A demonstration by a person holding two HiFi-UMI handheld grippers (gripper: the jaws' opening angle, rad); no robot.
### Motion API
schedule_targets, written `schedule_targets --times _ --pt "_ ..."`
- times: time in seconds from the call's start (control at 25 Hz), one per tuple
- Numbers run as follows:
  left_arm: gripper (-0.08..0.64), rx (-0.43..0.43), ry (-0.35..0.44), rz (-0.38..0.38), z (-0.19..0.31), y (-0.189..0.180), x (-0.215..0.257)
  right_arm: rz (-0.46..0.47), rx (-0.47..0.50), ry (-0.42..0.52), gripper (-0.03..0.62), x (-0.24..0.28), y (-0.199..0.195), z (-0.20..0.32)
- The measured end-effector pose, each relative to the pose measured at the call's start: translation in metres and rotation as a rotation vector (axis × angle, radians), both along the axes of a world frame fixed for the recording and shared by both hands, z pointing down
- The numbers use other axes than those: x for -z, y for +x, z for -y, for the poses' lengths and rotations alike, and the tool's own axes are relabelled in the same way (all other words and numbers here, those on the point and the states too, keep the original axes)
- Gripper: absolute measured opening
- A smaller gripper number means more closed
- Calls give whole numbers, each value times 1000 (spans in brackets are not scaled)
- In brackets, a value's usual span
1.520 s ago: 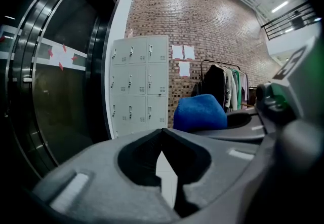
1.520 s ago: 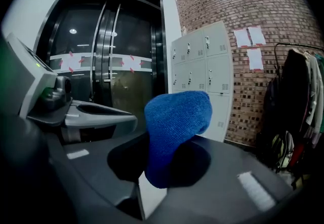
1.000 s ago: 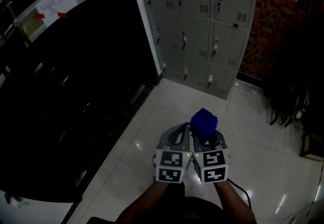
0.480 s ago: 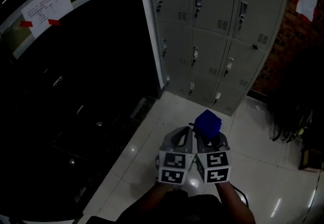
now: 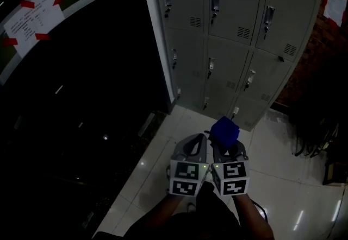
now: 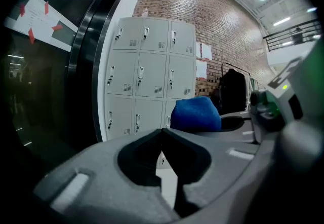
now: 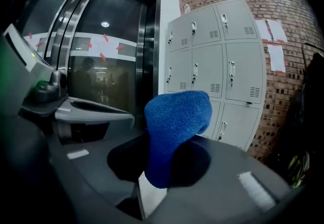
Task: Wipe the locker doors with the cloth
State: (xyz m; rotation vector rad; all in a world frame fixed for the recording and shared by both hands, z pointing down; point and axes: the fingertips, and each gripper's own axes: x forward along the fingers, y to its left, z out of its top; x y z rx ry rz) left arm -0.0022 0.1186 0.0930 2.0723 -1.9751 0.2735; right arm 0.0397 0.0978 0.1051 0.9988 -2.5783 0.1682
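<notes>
Cloth gripped, facing lockers.
Right claw pinches the blue cloth, which bulges above its jaws; left claw is pressed together and empty, both short of the lockers.

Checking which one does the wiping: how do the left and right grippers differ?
The right gripper is shut on the blue cloth; the left gripper is shut on nothing. The left is nearer the dark glass, the right nearer the brick wall. Both point at the lockers, side by side, not touching them.

Head view looks steeply down; the 2 gripper views face forward, all 3 sharing the lockers.
</notes>
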Motion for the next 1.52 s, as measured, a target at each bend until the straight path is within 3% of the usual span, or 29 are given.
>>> schedule_targets --times 0.36,0.68,0.84,1.24,1.52 --pt "5 -18 -7 17 127 -59 -3 19 -22 4 71 -3 -60 128" --pt "4 -26 -13 32 235 -89 -6 27 -9 12 71 -8 -95 236" --pt "5 -28 -10 45 271 -104 -6 33 -11 22 71 -9 -110 276" --pt "4 -87 2 -5 351 -146 -34 3 -12 98 71 -21 -157 362" --pt "4 -163 57 -24 422 -185 -58 22 -44 145 71 -39 -204 432"
